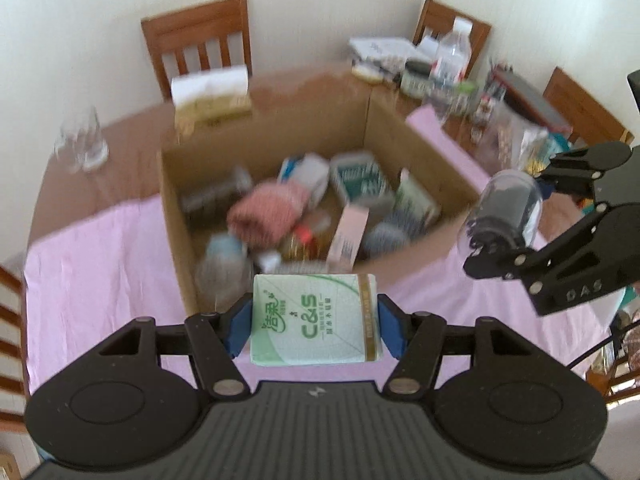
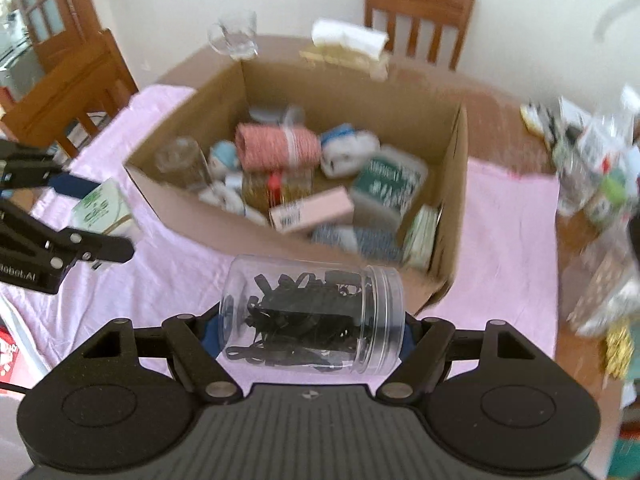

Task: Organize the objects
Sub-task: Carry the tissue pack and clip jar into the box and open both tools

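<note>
The cardboard box (image 1: 420, 148) lies straight ahead of both grippers, its open top facing up. The left gripper (image 1: 314, 326) has its jaws clamped on the tissue pack (image 1: 314, 320) just before the box's near wall. The right gripper (image 2: 312, 322) holds the clear jar (image 2: 312, 312) crosswise, its long axis parallel to that wall, about equally near.

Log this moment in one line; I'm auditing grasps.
left gripper: holds tissue pack | right gripper: holds clear jar | cardboard box: open
</note>
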A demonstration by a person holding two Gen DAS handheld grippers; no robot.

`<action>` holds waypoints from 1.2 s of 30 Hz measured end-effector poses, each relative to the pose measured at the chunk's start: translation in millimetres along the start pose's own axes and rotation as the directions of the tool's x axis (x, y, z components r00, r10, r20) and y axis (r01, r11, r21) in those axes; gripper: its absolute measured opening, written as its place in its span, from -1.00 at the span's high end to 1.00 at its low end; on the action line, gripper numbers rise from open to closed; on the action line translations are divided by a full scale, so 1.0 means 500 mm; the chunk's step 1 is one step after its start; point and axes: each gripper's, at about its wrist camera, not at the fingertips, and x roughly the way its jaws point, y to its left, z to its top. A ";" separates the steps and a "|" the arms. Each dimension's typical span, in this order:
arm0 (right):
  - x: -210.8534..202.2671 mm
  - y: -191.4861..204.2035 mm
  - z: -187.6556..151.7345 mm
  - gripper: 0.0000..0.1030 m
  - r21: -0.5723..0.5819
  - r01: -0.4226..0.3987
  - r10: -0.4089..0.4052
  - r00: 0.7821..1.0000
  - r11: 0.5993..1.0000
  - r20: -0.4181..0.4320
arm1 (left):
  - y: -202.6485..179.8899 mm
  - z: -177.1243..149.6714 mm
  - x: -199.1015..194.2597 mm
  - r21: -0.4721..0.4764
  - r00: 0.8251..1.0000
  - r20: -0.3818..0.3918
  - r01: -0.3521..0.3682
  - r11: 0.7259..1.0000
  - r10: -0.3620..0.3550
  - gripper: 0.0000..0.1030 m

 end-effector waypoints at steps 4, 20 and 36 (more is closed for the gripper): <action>-0.016 -0.019 0.037 -0.56 -0.027 0.023 -0.021 0.999 0.999 0.046 | -0.008 0.049 0.009 0.011 1.000 0.027 -0.010 1.000 0.009 -0.22; 0.024 -0.061 0.108 -1.00 -0.054 0.046 -0.041 0.995 0.997 0.087 | 0.001 0.154 0.078 0.004 0.997 0.058 -0.042 0.999 0.041 -0.23; 0.020 -0.097 0.056 -1.00 0.053 0.049 -0.052 0.997 0.997 0.056 | -0.037 0.238 0.161 0.041 0.998 0.052 -0.026 0.999 0.024 -0.33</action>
